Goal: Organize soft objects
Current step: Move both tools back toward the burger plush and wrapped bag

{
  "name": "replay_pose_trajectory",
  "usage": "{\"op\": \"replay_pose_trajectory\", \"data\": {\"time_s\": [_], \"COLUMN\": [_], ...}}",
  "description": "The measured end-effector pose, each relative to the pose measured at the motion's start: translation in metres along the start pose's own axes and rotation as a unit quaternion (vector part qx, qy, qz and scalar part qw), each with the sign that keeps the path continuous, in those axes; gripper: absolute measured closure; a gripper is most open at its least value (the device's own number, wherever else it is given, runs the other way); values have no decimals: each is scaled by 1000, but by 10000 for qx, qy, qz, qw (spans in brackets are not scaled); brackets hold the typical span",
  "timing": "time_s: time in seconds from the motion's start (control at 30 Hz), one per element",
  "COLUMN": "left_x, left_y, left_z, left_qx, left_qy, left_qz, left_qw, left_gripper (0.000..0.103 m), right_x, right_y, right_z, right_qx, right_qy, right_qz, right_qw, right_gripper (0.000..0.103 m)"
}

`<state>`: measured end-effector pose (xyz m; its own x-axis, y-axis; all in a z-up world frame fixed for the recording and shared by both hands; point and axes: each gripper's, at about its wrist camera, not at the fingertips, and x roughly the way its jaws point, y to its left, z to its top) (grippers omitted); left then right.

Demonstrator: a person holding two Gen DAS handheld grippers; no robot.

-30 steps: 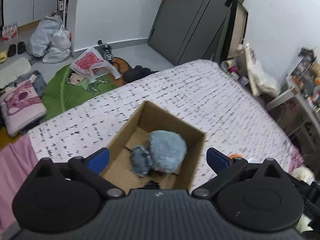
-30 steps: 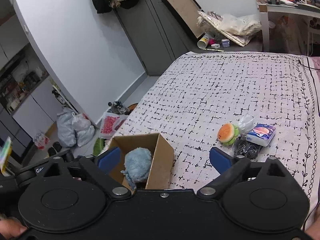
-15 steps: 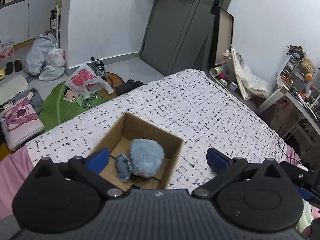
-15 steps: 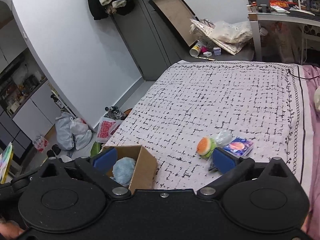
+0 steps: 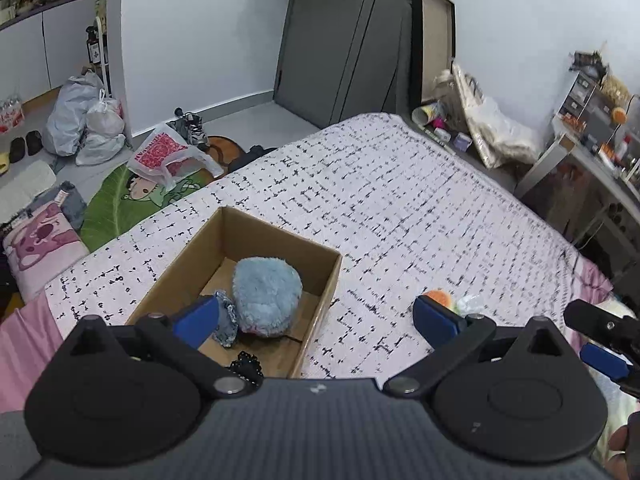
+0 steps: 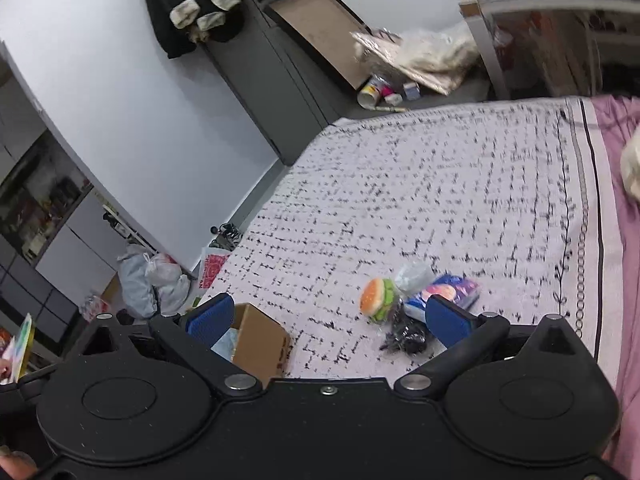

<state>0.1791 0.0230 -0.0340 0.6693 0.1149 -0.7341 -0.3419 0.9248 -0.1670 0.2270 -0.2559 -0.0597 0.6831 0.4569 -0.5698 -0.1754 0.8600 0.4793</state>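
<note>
Right gripper: fingers spread wide, empty; they have just been opening.
Burger plush: on the bed, between the fingers, nearer the right one.
Left gripper: wide open, empty.
Cardboard box: holds blue plush.

We see a home bedroom: a bed (patterned cover), clothes hung above a door, floor clutter.

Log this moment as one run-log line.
left gripper: jaws open, empty | right gripper: jaws open, empty | blue plush: in cardboard box | burger toy: on bed
</note>
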Motion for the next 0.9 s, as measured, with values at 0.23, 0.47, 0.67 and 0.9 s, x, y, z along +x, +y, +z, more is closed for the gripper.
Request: {"op": "replay_pose_trajectory", "data": {"time_s": [0.23,0.47,0.67,0.9], "left_x": [18,34,53,85], "left_y": [-21,-43,-64,-85], "left_z": [-2,-1,-4,-11], "left_qx": [74,138,146,103], "left_qy": [145,152,237,473], "left_qz": [94,-2,-168,-381], "left_qw": [9998,9998,9995,9981], "left_gripper": [1,1,1,3], "right_x": [4,14,26,50], "right_y": [-31,-67,-89,-112], "right_z": [-1,2,0,-2], "right_qx": [242,815,1218,1874], "right_qy": [29,143,271,491], "right_qz": [38,56,14,64], "right_qw": [9997,9966,9922,9810], "right_gripper": [0,0,1,16]}}
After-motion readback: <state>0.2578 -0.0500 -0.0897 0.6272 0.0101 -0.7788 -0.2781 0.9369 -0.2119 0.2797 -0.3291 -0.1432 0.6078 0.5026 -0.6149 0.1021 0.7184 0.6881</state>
